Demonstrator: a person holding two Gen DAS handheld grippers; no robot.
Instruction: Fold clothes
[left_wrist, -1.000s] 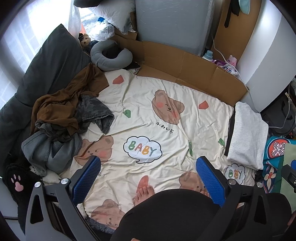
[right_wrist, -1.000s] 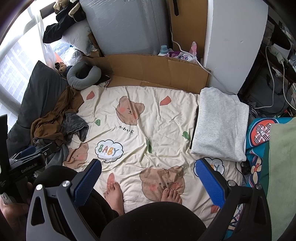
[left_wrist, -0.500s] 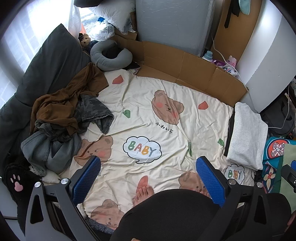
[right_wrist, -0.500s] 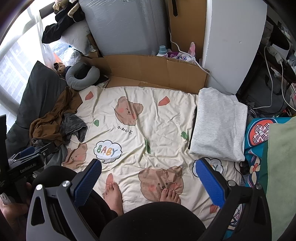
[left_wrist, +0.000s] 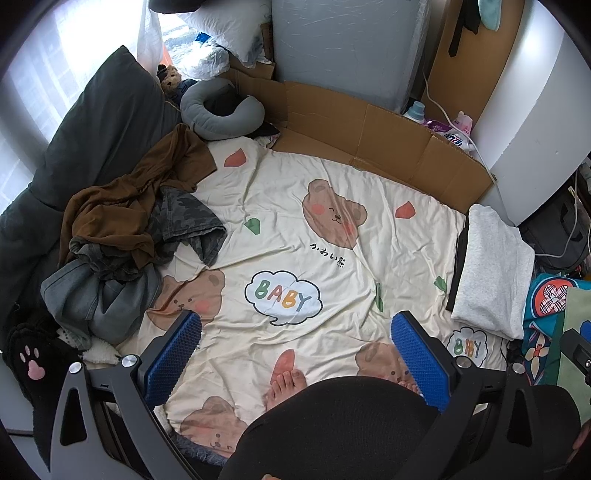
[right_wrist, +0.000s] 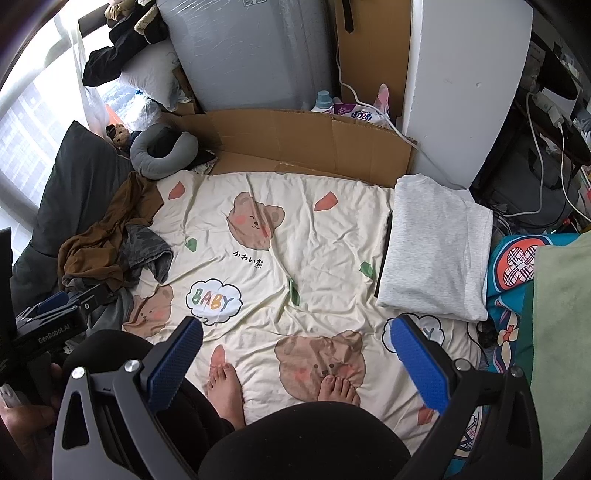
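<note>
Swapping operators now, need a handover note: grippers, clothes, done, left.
Left hand-held gripper: open, empty, above the blanket.
Right hand-held gripper: open, empty, above the blanket too.
Done: grey top lies folded at the blanket's right edge, over something dark.
Left: unfolded pile at the left edge, with brown garment on top, camo piece and grey jeans.
Likely next: take a piece from the pile, spread it on the blanket.

light: plain daylight, pretty bright and even
source: window (left_wrist: 33, 96) on the left, blown out to white glare
shadows: soft, mostly under the clothes pile (left_wrist: 122, 236)
focus: sharp in the middle, blanket (right_wrist: 295, 266) print reads fine
edges: heavy fisheye bend, black corners, walls curve
blur: none really
</note>
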